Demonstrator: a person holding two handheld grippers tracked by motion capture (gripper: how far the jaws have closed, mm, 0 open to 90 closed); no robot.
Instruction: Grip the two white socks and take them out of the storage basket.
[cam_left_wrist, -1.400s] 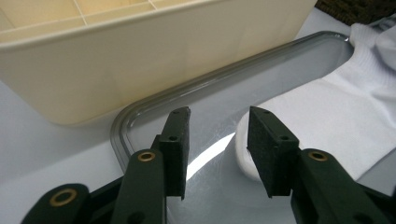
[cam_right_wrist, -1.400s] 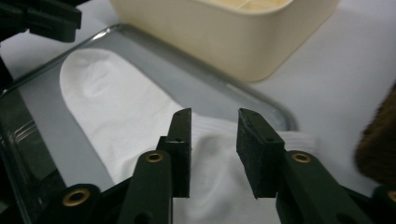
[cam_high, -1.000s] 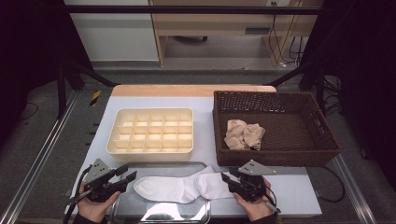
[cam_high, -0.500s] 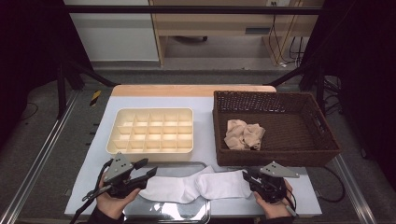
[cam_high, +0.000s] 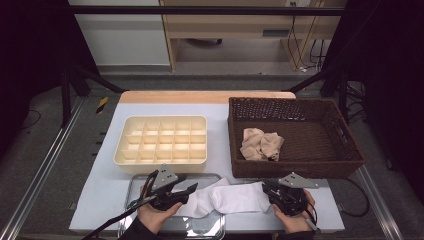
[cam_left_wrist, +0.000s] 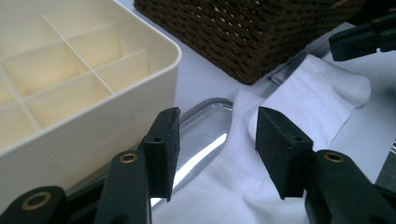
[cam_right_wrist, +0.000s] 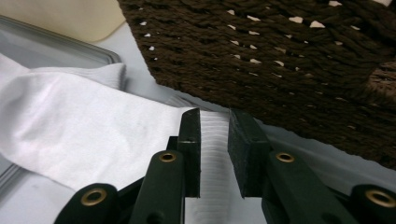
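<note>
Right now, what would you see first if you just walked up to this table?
First the white sock lying across the front edge, one set of tongs at each end. The right tongs pinch its cuff; the left tongs gape over its other end. Behind sit a cream tray and a brown basket.

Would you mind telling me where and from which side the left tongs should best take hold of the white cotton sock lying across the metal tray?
Grip the white cotton sock at its free end over the shiny metal tray, coming in low from the person's left. The sock lies flat and stretched there, the open left tongs already straddle that end, and the right tongs are closing on its ribbed cuff.
</note>
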